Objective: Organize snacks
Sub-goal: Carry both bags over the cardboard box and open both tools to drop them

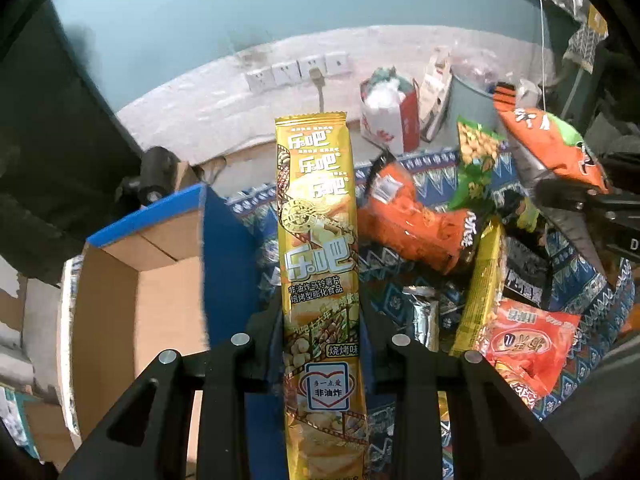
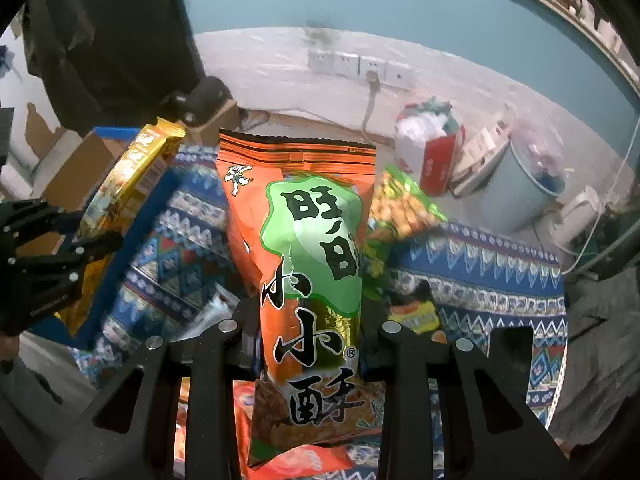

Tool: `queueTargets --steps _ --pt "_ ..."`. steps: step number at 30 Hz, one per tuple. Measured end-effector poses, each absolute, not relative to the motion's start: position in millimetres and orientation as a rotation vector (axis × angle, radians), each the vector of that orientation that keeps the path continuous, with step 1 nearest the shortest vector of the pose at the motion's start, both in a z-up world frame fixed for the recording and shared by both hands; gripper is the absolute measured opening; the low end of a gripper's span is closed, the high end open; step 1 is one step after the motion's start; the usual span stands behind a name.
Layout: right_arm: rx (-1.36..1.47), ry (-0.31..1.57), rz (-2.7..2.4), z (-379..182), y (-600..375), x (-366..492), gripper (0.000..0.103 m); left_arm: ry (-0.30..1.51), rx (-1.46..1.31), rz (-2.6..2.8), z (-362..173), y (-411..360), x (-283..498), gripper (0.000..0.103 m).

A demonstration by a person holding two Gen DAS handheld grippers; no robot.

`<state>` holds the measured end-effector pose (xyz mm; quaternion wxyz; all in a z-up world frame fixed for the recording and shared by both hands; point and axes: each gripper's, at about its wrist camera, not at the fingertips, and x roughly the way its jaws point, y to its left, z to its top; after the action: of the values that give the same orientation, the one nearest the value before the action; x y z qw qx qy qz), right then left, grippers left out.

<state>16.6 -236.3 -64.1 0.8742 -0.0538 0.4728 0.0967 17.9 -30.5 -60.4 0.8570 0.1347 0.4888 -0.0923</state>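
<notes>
My left gripper (image 1: 322, 328) is shut on a long yellow chip packet (image 1: 318, 240), which stands upright between the fingers, lifted above the table. The same yellow chip packet (image 2: 132, 176) and left gripper (image 2: 86, 240) show at the left of the right wrist view. My right gripper (image 2: 310, 328) is shut on an orange and green snack bag (image 2: 312, 248), also raised; that orange and green snack bag (image 1: 556, 144) and the right gripper (image 1: 560, 200) appear at the upper right of the left wrist view.
An open cardboard box (image 1: 132, 280) with blue edges stands left. Several snack packets lie on the patterned blue cloth (image 2: 480, 272): an orange bag (image 1: 416, 220), a green peanut bag (image 1: 476, 160), a red packet (image 1: 528, 344). A bucket (image 2: 524, 196) and a red-white bag (image 2: 428, 156) stand behind.
</notes>
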Motion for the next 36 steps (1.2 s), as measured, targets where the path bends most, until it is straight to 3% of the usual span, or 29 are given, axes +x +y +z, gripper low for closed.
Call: queueTargets --steps 19,36 --pt "-0.136 0.927 0.342 -31 -130 39 0.031 0.972 0.130 -0.108 -22 68 11 0.032" --pt "-0.173 0.962 0.485 -36 -19 62 0.031 1.068 0.037 0.071 -67 171 20 0.032"
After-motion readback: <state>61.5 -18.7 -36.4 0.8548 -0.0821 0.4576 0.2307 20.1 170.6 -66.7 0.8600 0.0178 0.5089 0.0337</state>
